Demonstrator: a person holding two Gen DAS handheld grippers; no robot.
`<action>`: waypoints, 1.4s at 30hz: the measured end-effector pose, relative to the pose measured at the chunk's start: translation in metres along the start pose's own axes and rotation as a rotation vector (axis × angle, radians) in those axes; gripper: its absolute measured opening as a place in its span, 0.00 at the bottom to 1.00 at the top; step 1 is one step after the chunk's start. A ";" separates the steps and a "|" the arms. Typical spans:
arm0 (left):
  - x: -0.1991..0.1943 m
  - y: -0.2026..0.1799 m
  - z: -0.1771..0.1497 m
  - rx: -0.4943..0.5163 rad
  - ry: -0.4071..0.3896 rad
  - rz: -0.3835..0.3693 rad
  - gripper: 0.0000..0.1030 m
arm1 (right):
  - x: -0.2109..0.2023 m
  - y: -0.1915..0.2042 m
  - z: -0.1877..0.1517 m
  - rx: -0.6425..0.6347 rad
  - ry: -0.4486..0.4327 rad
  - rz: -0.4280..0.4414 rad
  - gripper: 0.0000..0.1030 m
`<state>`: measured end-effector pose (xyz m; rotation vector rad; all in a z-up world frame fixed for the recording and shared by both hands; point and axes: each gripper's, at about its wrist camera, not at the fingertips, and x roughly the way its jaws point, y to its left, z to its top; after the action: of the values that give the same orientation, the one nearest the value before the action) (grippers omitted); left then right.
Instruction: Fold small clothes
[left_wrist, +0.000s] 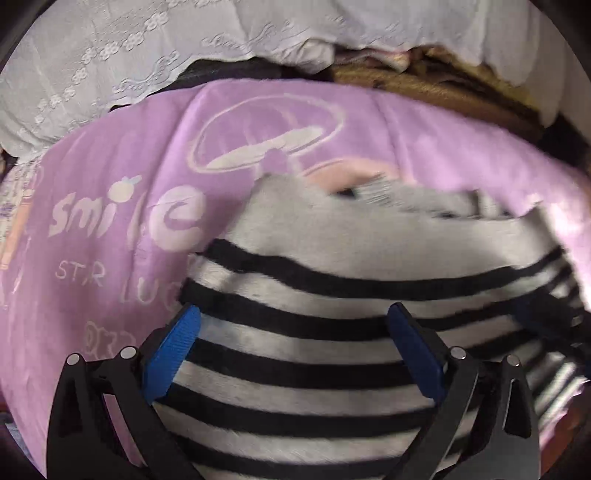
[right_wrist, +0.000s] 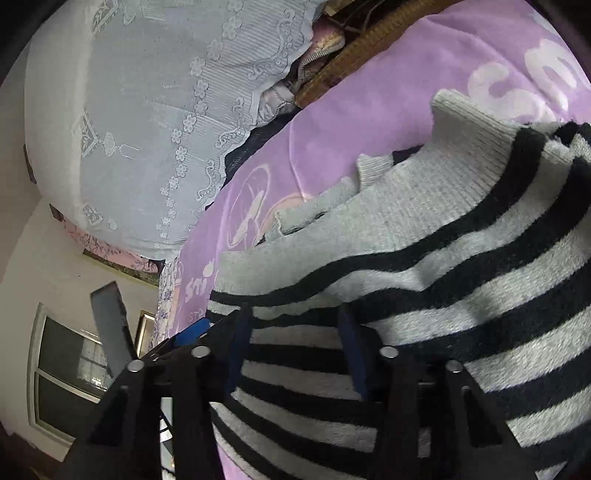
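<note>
A small fuzzy sweater (left_wrist: 332, 240) with grey and black stripes and a plain grey ribbed collar lies on a purple blanket (left_wrist: 122, 177). My left gripper (left_wrist: 293, 314) is open, its blue-padded fingers spread wide just above the striped body. In the right wrist view the same sweater (right_wrist: 461, 258) fills the lower right. My right gripper (right_wrist: 295, 314) has its fingers partly closed with a fold of the striped fabric between them; I cannot tell whether they pinch it.
The purple blanket (right_wrist: 351, 110) carries pale "smile" lettering and a mushroom drawing. White lace fabric (left_wrist: 110, 48) and a brown woven mat (left_wrist: 424, 81) lie beyond it. A wall and a window (right_wrist: 66, 369) show at the lower left of the right wrist view.
</note>
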<state>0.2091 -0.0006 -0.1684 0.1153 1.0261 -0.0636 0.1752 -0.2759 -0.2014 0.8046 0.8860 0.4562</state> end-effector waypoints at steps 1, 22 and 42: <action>0.005 0.005 -0.004 0.001 0.001 -0.016 0.96 | -0.004 -0.005 0.002 0.005 -0.011 -0.019 0.25; -0.070 -0.020 -0.116 0.083 -0.090 0.058 0.96 | -0.108 0.000 -0.119 -0.135 -0.185 -0.312 0.55; -0.065 -0.087 -0.076 -0.007 -0.045 0.041 0.96 | -0.160 -0.059 -0.125 0.237 -0.333 -0.197 0.64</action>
<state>0.1015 -0.0775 -0.1577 0.1282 0.9788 -0.0249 -0.0165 -0.3639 -0.2145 0.9659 0.7055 0.0399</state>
